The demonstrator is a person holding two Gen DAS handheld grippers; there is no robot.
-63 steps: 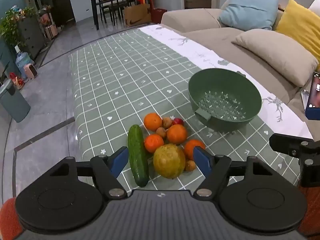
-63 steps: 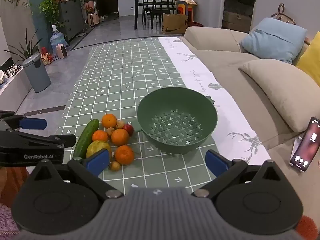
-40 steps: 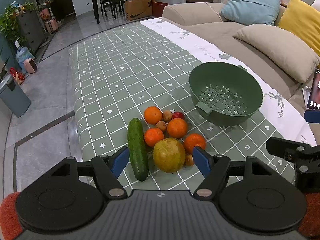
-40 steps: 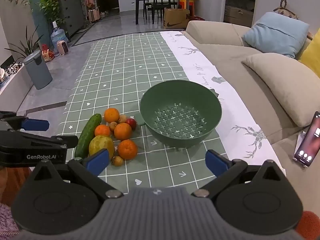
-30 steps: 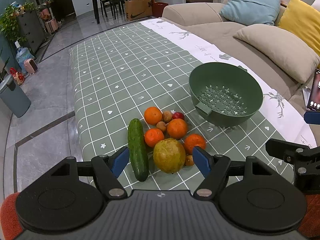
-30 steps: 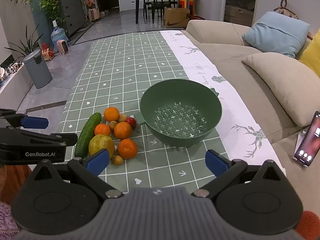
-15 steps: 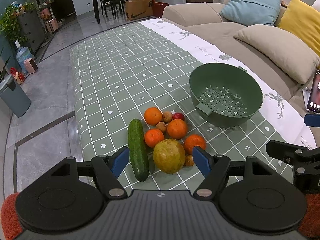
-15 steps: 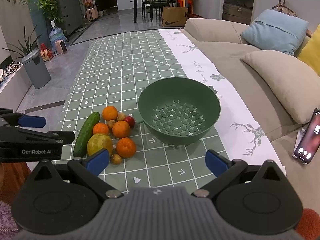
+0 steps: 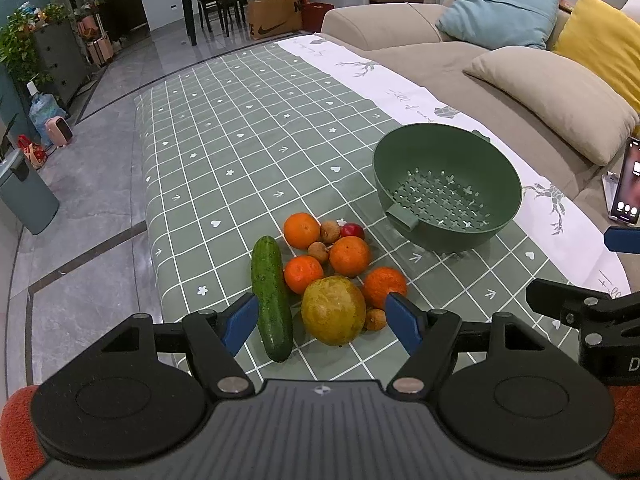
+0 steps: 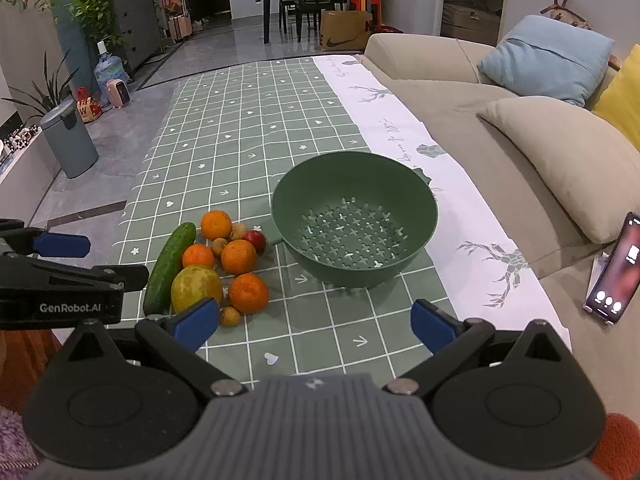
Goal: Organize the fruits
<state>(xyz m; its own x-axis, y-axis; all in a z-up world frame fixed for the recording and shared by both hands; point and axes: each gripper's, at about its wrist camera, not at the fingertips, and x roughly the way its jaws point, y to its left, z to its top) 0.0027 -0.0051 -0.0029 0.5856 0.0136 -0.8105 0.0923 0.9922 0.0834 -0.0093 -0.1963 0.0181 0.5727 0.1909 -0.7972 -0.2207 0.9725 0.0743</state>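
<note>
The fruit pile sits near the table's near-left corner: a yellow-green pomelo [image 9: 333, 309] closest, 4 oranges [image 9: 349, 256] behind it, small brown longans [image 9: 318, 251], a red fruit [image 9: 352, 231], and a cucumber [image 9: 271, 296] lying along the pile's left side. The green colander [image 9: 447, 186] stands empty just right of the pile, toward the table's right edge. The left gripper [image 9: 322, 318] hovers wide open before the pomelo, holding nothing. The right gripper [image 10: 314, 322] is also spread wide and empty, in front of the colander. A phone [image 10: 618, 268] leans on the sofa [image 10: 460, 120].
</note>
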